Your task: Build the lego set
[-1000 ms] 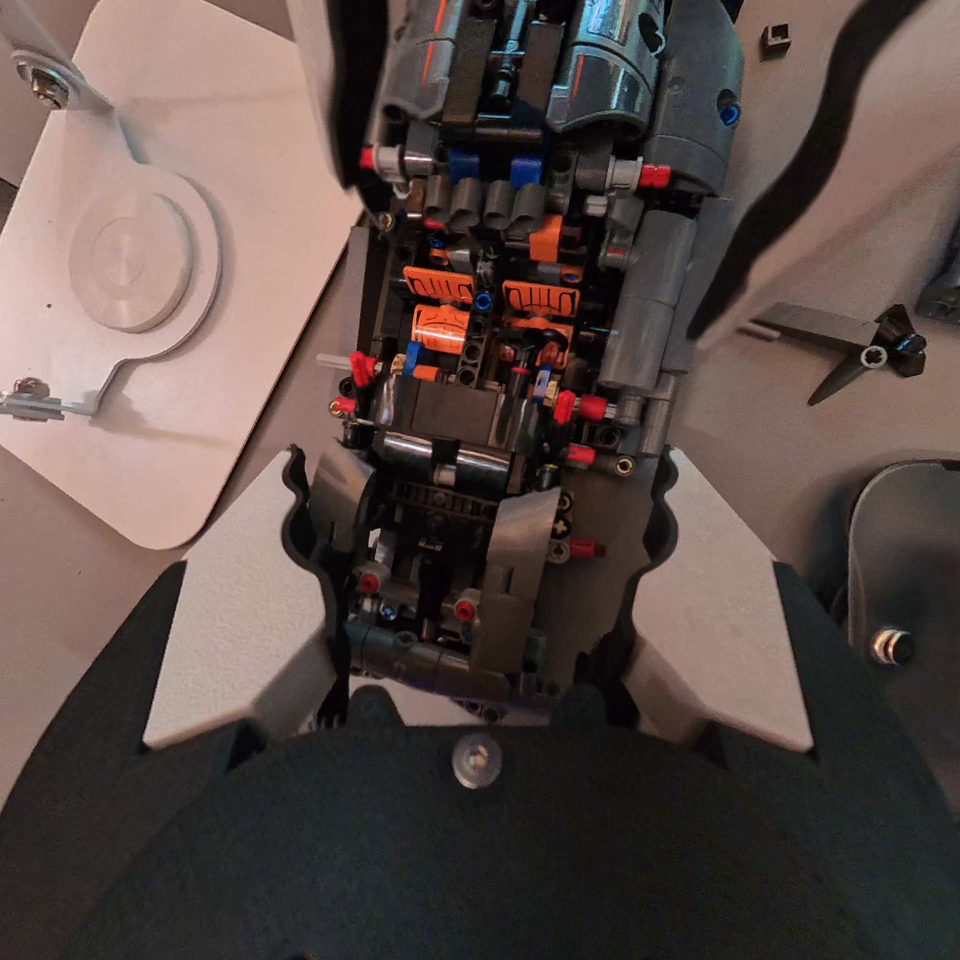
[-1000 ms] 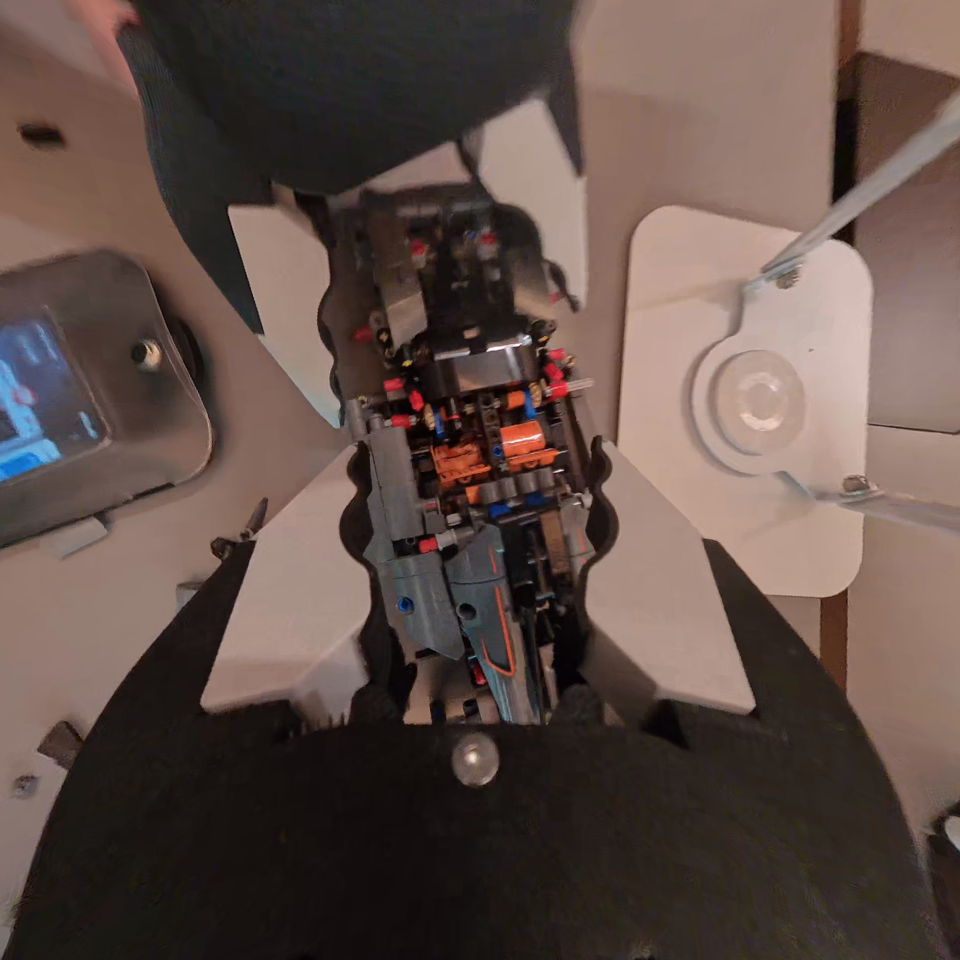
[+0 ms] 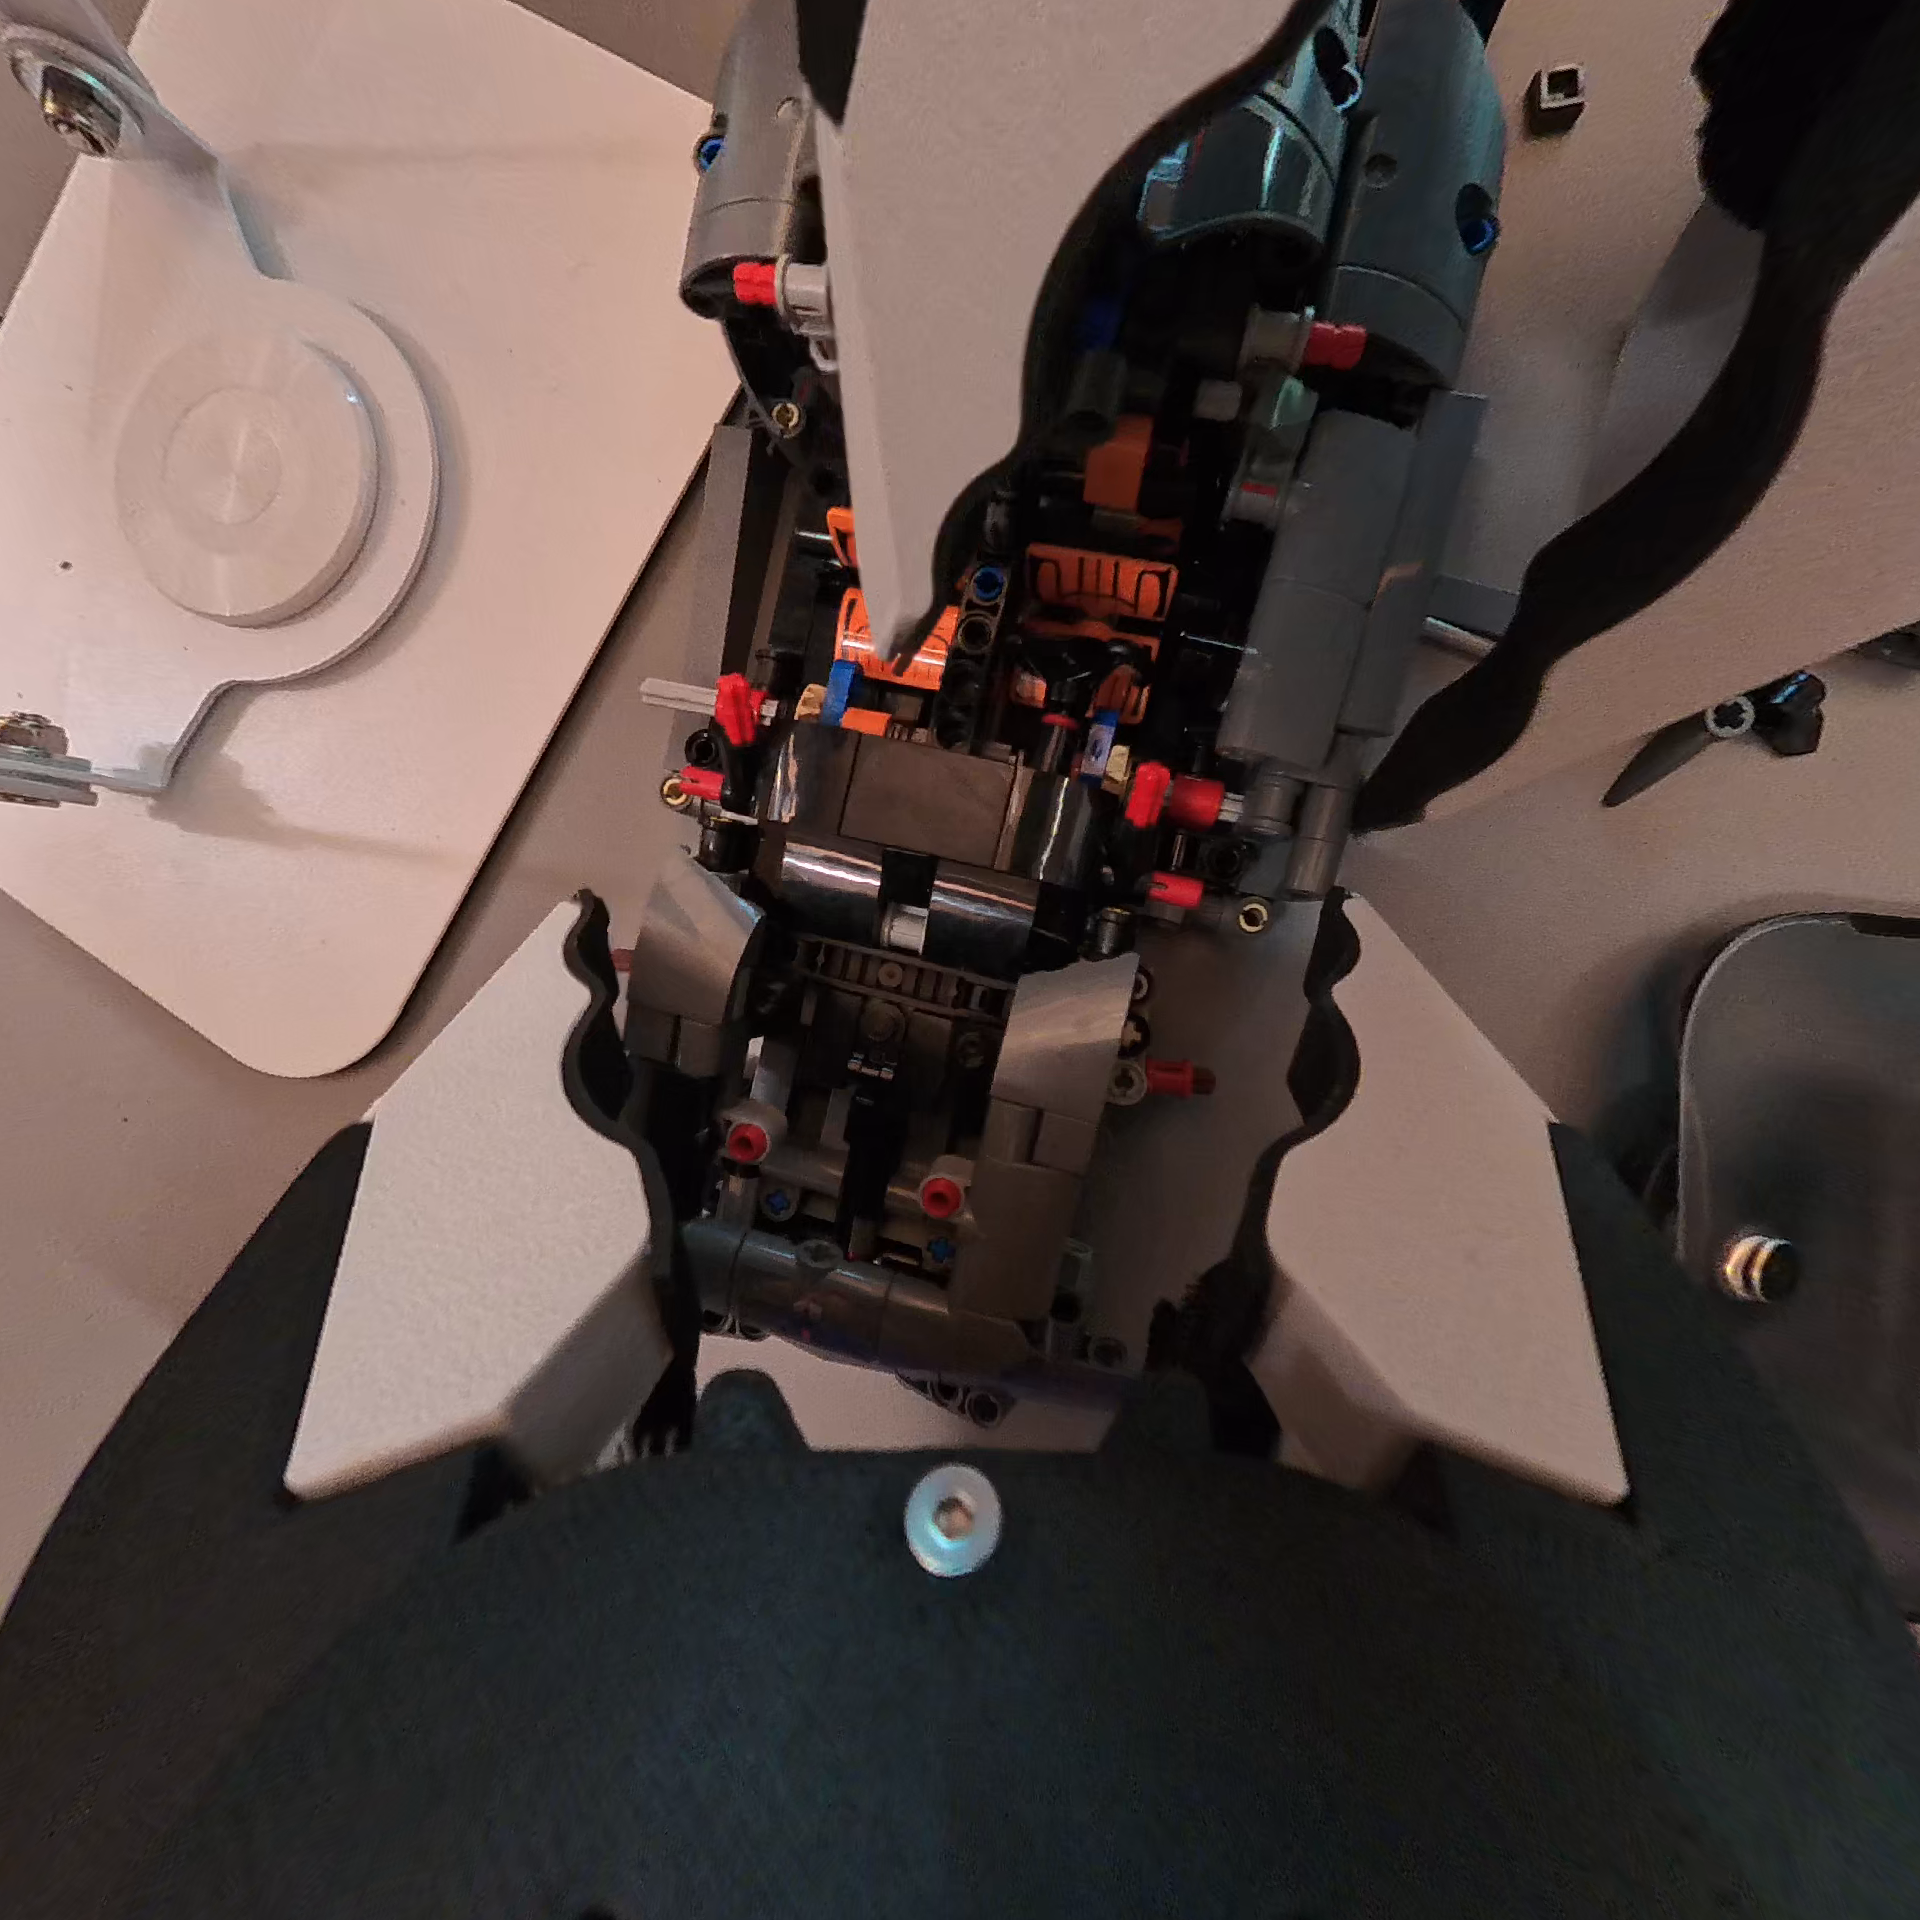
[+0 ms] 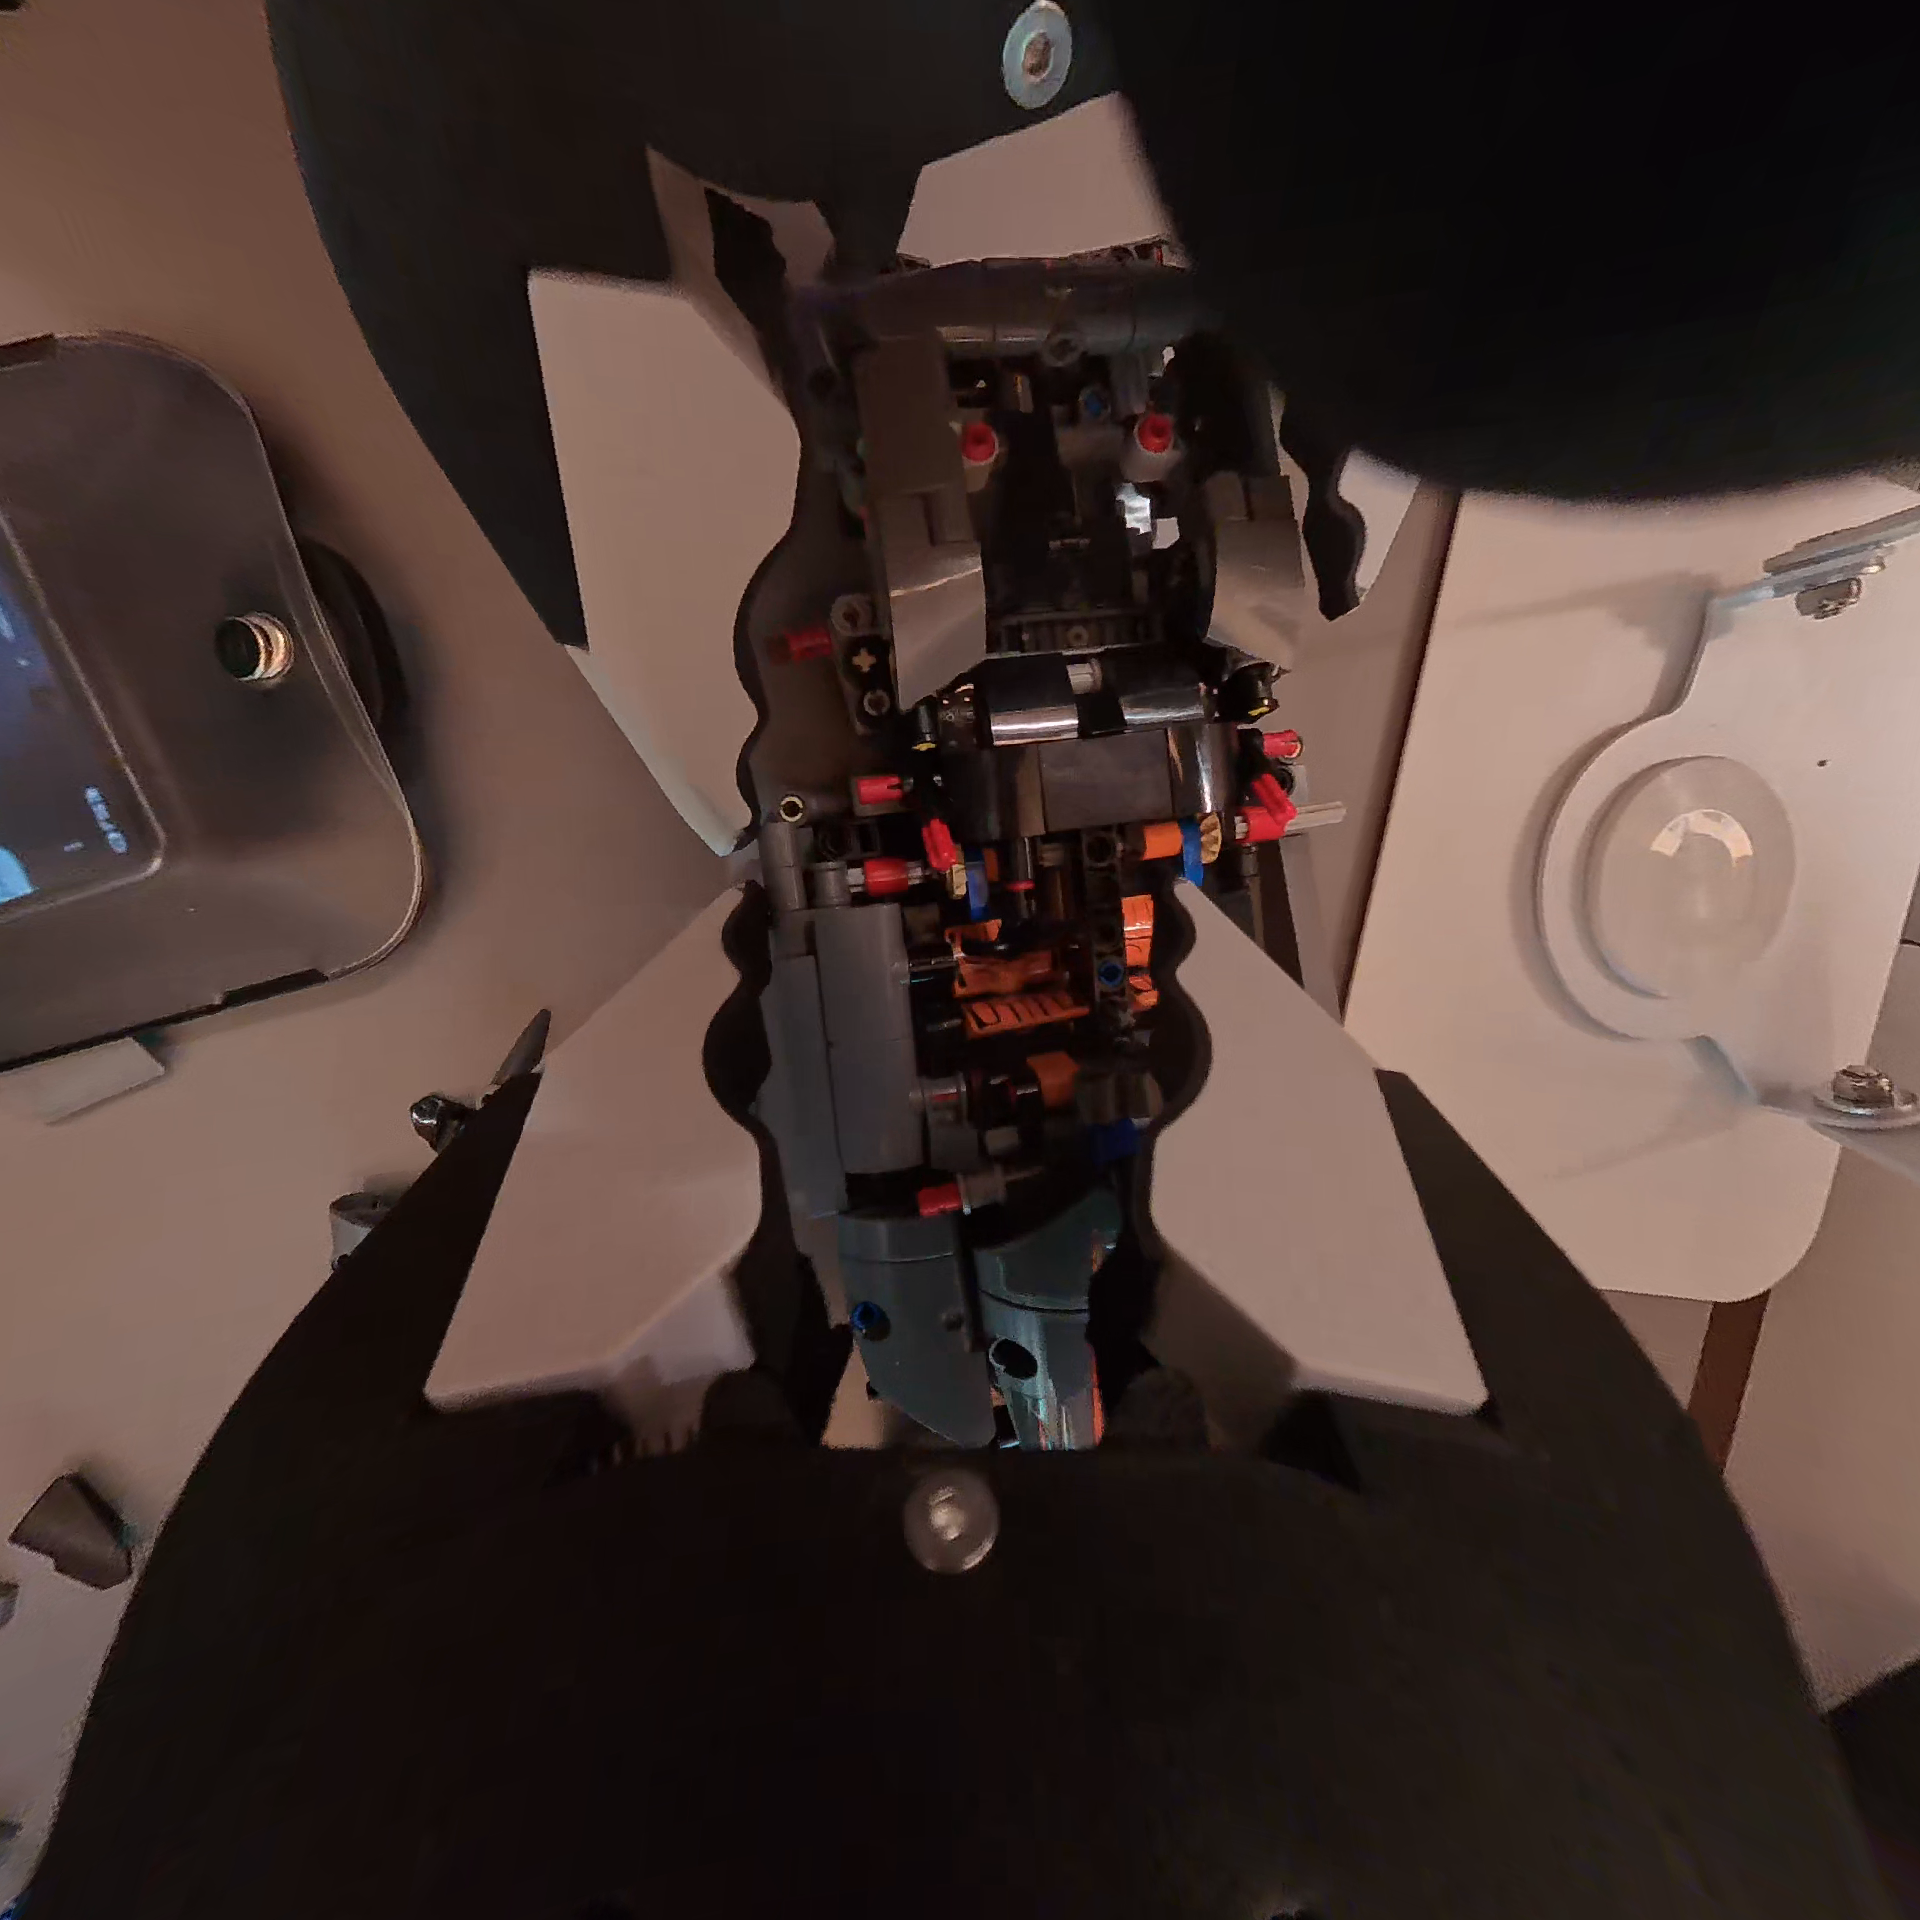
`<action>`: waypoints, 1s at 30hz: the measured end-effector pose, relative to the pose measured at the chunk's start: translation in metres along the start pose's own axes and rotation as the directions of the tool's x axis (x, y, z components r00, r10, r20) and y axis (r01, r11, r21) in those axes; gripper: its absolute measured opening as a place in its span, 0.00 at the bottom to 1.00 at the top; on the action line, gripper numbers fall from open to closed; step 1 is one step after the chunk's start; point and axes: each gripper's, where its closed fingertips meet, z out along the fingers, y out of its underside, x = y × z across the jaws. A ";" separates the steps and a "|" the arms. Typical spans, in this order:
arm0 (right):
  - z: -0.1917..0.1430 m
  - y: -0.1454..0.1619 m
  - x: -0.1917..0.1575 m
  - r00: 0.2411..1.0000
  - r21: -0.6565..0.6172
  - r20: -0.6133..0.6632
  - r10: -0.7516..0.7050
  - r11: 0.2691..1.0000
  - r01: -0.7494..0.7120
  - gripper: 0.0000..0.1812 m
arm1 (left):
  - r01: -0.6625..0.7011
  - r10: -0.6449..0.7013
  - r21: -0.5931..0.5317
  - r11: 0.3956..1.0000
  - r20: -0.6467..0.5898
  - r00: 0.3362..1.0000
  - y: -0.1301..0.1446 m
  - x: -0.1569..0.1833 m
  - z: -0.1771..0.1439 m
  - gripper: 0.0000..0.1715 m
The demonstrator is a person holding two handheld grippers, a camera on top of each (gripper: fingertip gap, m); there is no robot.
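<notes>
1. Left gripper (image 3: 961, 1101): jaws about half open, closed around the near end of the lego vehicle model (image 3: 997, 831), with its pale fingers (image 3: 488, 1174) against both flanks.
2. Right gripper (image 4: 961, 1091): jaws similarly part-open, clasping the opposite end of the same model from its flanks. In the left wrist view one right finger lies over the orange cockpit parts (image 3: 1101, 592).
3. Location: the model lies lengthwise between the two grippers, over the pale table (image 3: 1455, 987); contact underneath cannot be told.
4. Handling, judged: rigid plastic, moderately weighty, smooth-skinned. Protruding red pins (image 3: 1174, 795) and clipped panels may pop off under squeeze. Hold on the grey side beams (image 3: 1299, 644), not the pins.
5. Writing: orange stickers carry markings; none legible. The small screen (image 4: 62, 727) at the table's side is too blurred to read.
6. Farther off: a white plate with clear round disc (image 4: 1683, 873); loose dark parts (image 3: 1756, 717).
</notes>
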 end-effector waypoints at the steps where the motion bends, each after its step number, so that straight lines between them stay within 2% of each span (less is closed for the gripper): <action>1: 0.000 0.000 0.000 1.000 0.002 0.002 -0.001 1.000 0.001 0.40 | 0.001 -0.001 0.002 1.000 -0.002 1.000 0.000 0.000 0.000 0.75; 11: -0.001 0.001 0.000 1.000 -0.008 -0.011 -0.009 1.000 0.009 0.40 | 0.056 -0.057 -0.024 0.998 -0.017 0.998 0.006 -0.003 0.001 0.78; 16: 0.000 0.001 -0.001 0.998 -0.035 -0.032 -0.055 0.998 0.054 0.40 | 0.052 -0.052 -0.031 0.998 -0.023 0.998 0.011 -0.004 -0.006 0.77; 22: 0.007 0.000 -0.001 0.996 -0.085 -0.048 -0.073 0.994 0.069 0.40 | 0.053 -0.059 -0.062 0.997 -0.091 0.994 0.027 -0.001 -0.009 0.75; 30: 0.007 0.001 -0.003 0.996 -0.100 -0.029 -0.081 0.992 0.078 0.37 | 0.061 -0.066 -0.053 0.997 -0.090 0.994 0.025 -0.001 -0.003 0.75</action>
